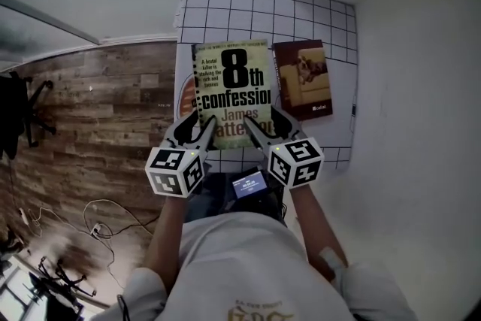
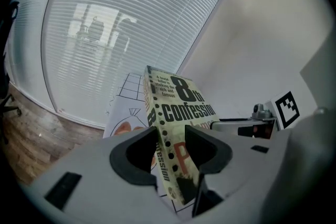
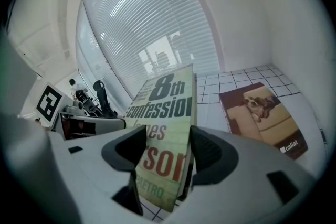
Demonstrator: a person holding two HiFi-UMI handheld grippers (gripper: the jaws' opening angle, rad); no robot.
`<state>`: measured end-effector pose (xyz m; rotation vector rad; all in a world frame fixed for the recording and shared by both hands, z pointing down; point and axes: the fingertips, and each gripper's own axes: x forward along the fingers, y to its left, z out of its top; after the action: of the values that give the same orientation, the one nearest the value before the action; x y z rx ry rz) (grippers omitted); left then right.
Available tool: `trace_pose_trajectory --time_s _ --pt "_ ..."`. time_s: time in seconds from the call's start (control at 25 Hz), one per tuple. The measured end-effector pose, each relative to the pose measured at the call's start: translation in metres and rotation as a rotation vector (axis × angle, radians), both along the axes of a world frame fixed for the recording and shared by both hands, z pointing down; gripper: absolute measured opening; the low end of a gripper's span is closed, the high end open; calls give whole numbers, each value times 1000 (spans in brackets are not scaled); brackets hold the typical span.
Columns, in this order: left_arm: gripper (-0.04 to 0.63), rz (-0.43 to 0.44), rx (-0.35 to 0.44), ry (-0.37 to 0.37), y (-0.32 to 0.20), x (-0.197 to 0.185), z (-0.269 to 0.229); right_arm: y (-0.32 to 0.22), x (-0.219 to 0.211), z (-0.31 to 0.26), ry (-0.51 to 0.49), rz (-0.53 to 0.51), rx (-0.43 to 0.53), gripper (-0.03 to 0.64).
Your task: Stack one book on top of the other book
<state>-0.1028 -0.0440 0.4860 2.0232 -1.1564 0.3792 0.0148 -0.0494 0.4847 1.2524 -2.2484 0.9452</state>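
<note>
A pale green paperback, "8th Confession", is held up off the table by its near edge, cover upward. My left gripper is shut on its near left corner, and my right gripper is shut on its near right corner. In the left gripper view the green book stands spine-on between the pads of the left gripper. In the right gripper view the green book is pinched by the right gripper. A dark red book with a dog on a sofa lies flat to the right.
The table carries a white cloth with a black grid. A sheet with an orange print lies under the lifted book's left side. Wooden floor is on the left, window blinds are behind, and a white wall is on the right.
</note>
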Motion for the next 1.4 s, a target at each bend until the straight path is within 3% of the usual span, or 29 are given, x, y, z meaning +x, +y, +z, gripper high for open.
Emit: trace_pose_trajectory --time_s 0.64,1.4 --pt "178 30 -7 13 -7 13 -6 -5 13 -7 2 21 -1 270" --pt "178 151 -33 25 -26 101 -4 -22 102 -6 2 99 -11 270"
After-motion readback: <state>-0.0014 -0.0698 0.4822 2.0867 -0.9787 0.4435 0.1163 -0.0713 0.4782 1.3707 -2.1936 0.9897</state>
